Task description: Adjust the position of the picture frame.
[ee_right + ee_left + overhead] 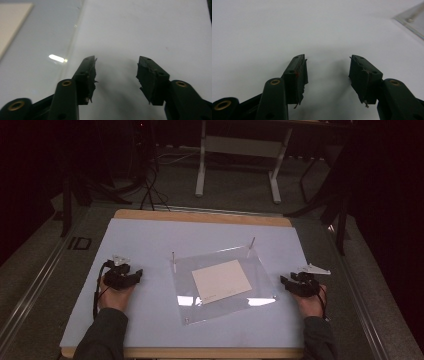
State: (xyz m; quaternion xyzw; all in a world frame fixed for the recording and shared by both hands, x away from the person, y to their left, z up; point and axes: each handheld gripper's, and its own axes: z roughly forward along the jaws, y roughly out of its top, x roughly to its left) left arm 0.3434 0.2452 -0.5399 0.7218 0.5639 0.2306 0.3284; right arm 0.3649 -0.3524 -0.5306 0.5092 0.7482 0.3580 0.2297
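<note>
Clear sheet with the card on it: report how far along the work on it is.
Done: the clear sheet lies flat on the table, a pale card at its middle, two upright pins at its far corners. In hand: nothing; the left tongs and right tongs rest open beside the sheet, touching neither it nor the card. Left: any handling of sheet or card.

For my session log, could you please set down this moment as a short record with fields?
surface: white table top
centre: clear plastic sheet lying flat, two upright pins at its far corners
on the sheet: cream card
left gripper: open, nothing between the jaws, resting left of the sheet
right gripper: open, nothing between the jaws, beside the sheet's right edge
contact: neither gripper touches the sheet or the card
</note>
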